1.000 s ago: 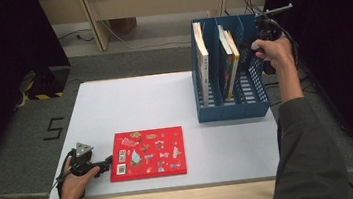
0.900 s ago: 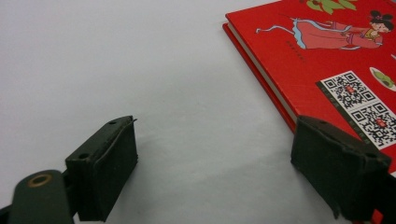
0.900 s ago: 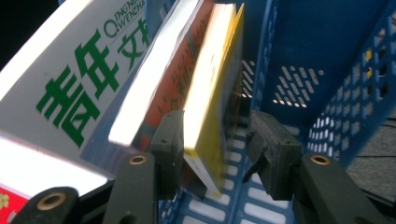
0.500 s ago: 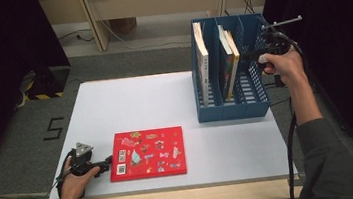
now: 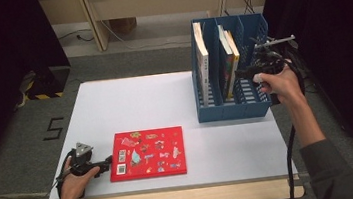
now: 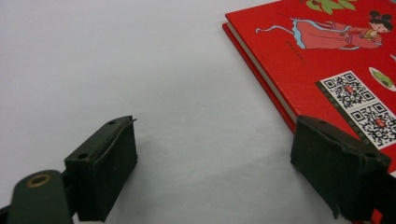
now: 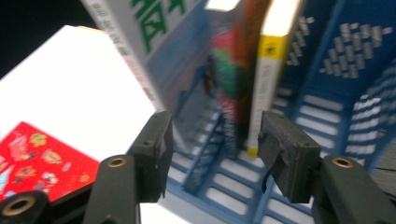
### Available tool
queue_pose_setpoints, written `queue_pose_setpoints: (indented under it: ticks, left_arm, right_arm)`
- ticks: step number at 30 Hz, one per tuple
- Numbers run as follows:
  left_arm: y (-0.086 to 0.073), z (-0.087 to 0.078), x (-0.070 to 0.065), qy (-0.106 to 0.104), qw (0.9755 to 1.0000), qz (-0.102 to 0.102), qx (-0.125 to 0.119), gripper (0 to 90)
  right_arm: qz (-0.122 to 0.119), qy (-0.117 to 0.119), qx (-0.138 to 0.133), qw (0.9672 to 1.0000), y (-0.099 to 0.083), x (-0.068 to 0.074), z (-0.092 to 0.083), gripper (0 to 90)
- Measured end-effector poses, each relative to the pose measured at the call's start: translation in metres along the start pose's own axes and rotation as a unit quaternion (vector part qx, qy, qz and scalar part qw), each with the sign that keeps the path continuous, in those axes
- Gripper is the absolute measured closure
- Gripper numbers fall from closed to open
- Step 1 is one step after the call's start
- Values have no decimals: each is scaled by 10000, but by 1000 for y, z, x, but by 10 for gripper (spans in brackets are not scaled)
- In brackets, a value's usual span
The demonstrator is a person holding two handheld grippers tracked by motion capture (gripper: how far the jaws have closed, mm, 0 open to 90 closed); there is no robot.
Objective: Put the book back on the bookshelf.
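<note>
Right gripper (image 5: 248, 72): withdrawn from the rack (image 5: 253, 105) toward its right end since the earlier frame; jaws just opening, now partly apart, nothing between them; two books (image 7: 247, 70) stand upright in the middle slot just ahead. Left gripper (image 5: 105, 164): on the table (image 5: 130, 105) at the red book's (image 5: 148, 153) left edge; jaws wide, empty; red book flat, near the front edge.

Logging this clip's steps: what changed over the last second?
The right claw drew back from the books in the rack toward the person, its jaws just opening with nothing between them. The left claw and red book stayed put.
</note>
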State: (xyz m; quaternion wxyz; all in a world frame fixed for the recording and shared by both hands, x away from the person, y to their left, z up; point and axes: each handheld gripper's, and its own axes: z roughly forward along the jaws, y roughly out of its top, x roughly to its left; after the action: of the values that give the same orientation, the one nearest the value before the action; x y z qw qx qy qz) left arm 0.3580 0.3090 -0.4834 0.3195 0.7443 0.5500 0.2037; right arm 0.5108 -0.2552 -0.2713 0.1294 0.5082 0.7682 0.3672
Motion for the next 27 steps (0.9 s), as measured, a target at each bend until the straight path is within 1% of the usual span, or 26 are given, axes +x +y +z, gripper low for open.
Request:
queue_pose_setpoints:
  ticks: [3, 7, 9, 10, 12, 14, 15, 17, 19, 22, 24, 26, 27]
  left_arm:
    - [0, 0, 0, -10, 10000, -6, 1, 133]
    - [0, 0, 0, -11, 10000, 0, 2, 133]
    - [0, 0, 0, -8, 10000, -3, 9, 134]
    - [0, 0, 0, -8, 10000, -3, 0, 134]
    - [0, 0, 0, -8, 10000, -3, -2, 133]
    - [0, 0, 0, -9, 10000, -5, 10, 134]
    - [0, 0, 0, -7, 10000, -3, 10, 134]
    - [0, 0, 0, -12, 10000, -5, 9, 134]
    - [0, 0, 0, -23, 10000, -7, -1, 133]
    - [0, 0, 0, -25, 10000, -11, -3, 134]
    - [0, 0, 0, -26, 10000, -15, -2, 134]
    - [0, 0, 0, -25, 10000, -14, -2, 134]
    - [0, 0, 0, -24, 10000, -15, -3, 134]
  right_arm:
    - [26, 154, -12, 9999, -9, 8, 2, 418]
    - [-8, 206, -87, 9997, -21, 16, 3, 399]
    - [-94, 188, -100, 9997, -28, 21, 4, 397]
    - [-94, 235, -106, 9996, -32, 23, 6, 398]
    - [-69, 275, -35, 9996, -39, 25, 8, 398]
    - [-123, 270, -35, 9996, -45, 26, 10, 397]
    - [-122, 305, -38, 9995, -47, 27, 10, 397]
    - [-50, 349, -22, 9994, -53, 28, 11, 389]
    - [-43, 417, -17, 9991, -57, 29, 12, 378]
    - [-2, 474, -48, 9989, -65, 31, 14, 347]
    - [17, 530, -105, 9985, -70, 33, 16, 343]
    - [-48, 513, -81, 9986, -76, 36, 20, 329]
    - [-25, 541, -90, 9985, -79, 38, 21, 329]
